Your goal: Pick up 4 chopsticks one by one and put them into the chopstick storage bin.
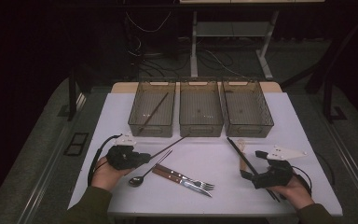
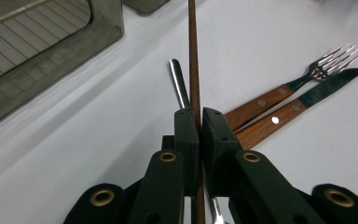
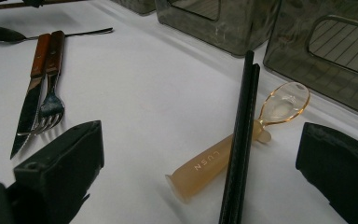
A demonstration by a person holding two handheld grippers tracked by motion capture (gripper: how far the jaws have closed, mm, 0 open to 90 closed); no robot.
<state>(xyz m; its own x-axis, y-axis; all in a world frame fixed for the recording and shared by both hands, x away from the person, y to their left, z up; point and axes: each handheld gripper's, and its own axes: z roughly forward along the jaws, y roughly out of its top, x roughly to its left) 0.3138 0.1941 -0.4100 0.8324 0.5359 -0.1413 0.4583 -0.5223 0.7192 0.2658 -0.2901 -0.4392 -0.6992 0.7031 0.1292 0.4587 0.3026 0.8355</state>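
White tabletop (image 1: pixel 121 112) under dim light, three smoked bins (image 1: pixel 201 113) at twelve o'clock. Left gripper (image 1: pixel 140 157) has its jaws clamped on a brown chopstick (image 2: pixel 194 56), angled toward one o'clock, probably to join its mate in the left bin. Right gripper (image 1: pixel 253 162) stands wide apart, straddling the black chopsticks (image 3: pixel 242 135) and amber scoop (image 3: pixel 242 144) at four o'clock. Room beyond is mostly lost in darkness.
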